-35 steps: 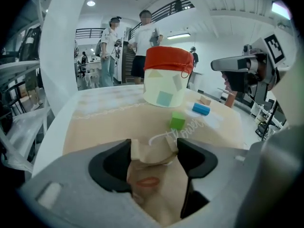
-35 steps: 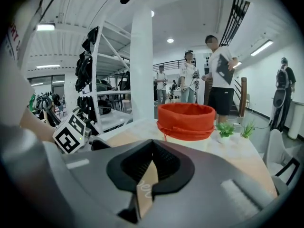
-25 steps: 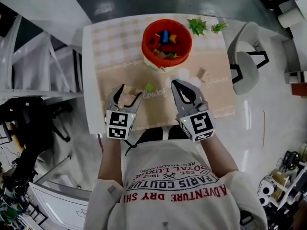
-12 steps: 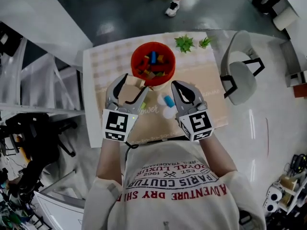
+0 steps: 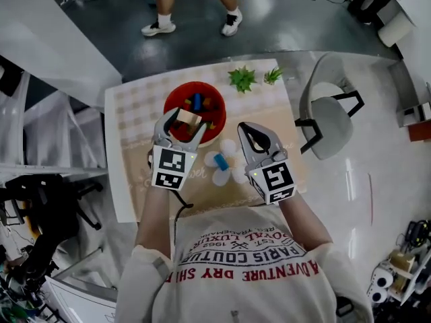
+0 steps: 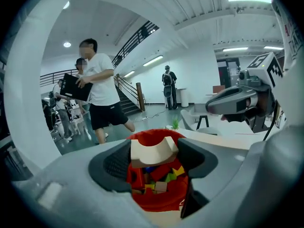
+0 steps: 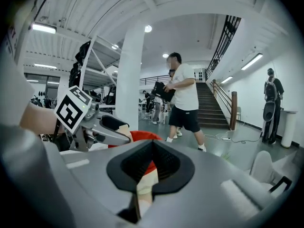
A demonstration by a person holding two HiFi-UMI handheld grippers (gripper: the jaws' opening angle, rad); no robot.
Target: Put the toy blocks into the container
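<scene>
Checked tablecloth [image 5: 129,103], round red container [image 5: 173,103], arched wooden block [image 6: 153,152]

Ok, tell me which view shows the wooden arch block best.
The left gripper view: the arch block fills the centre, clamped in the left gripper above the red container, its curved cutout plain. The head view shows it small; the right gripper view shows only a pale edge.
</scene>
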